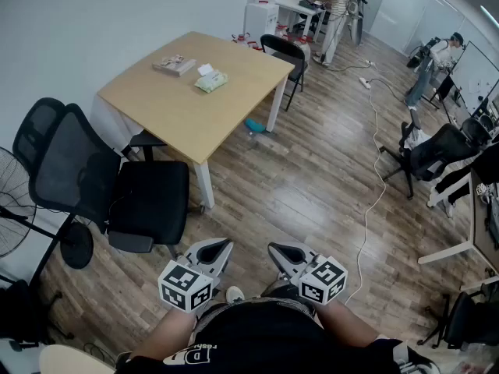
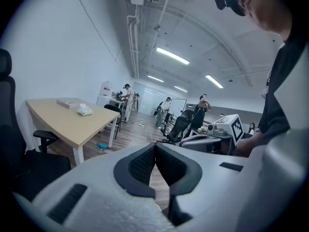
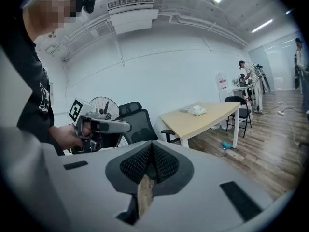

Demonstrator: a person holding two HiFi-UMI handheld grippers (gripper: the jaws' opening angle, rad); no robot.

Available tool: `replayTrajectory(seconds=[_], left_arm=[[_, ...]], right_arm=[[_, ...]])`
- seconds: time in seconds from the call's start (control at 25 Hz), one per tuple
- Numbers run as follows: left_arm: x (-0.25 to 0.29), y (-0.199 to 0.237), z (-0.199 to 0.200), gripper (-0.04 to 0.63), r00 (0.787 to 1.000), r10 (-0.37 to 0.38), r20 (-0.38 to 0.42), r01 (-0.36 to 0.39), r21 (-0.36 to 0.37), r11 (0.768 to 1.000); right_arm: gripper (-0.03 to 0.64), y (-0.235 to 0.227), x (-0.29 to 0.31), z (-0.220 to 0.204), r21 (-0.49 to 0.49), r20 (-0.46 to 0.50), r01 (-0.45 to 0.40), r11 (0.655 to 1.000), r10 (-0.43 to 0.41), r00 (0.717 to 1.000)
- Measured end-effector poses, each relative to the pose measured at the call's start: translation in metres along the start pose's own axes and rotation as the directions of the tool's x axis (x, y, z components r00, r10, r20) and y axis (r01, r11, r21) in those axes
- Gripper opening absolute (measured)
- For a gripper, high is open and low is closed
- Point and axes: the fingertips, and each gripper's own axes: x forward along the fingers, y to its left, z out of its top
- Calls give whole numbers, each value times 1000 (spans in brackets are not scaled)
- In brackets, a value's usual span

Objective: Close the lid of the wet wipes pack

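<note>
Both grey two-jaw grippers, left (image 1: pixel 221 245) and right (image 1: pixel 276 249), sit close to the body with jaws pinched together on nothing. Past the black mesh office chair (image 1: pixel 117 179), the pale green wet wipes pack (image 1: pixel 211 82) lies far off on the light wooden table (image 1: pixel 183 119), and its white lid looks flipped open.

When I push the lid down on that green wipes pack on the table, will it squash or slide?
Probably squashes a little: the wet wipes pack looks like a soft, pillowy pouch. It may slide, lying loose on the smooth table. It looks small, so likely light; steadying it could help.
</note>
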Motion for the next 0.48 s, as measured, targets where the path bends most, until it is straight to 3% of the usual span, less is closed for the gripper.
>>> replayTrajectory(seconds=[0.48], left_arm=[[-7,-5,0,18,1000,2,8,-2,8,1000]], right_arm=[[3,8,-3,0,-26,8,8,1000,-8,1000]])
